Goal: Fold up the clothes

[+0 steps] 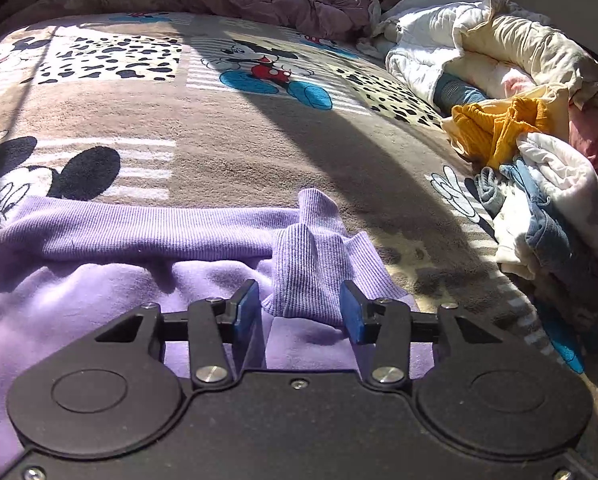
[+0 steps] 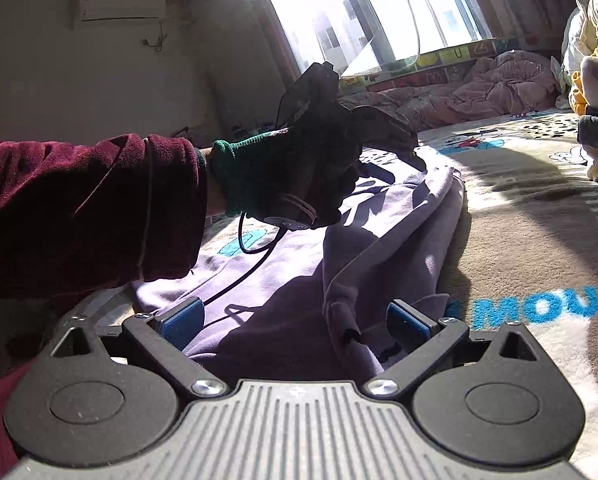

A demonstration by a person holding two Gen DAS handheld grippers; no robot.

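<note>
The left gripper (image 1: 305,312) has its fingers apart around the purple sweatshirt's (image 1: 99,292) ribbed cuff (image 1: 307,280), not pressing it. The right gripper's (image 2: 295,320) fingers stand wide apart over the sweatshirt on the bed (image 1: 219,128).

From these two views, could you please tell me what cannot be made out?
- Purple sweatshirt: near part hidden by the left gripper body, left wrist view.
- Its far sleeve: behind the gloved hand, right wrist view.
- Clothes pile: cut by right edge.
- Window: glare.
</note>
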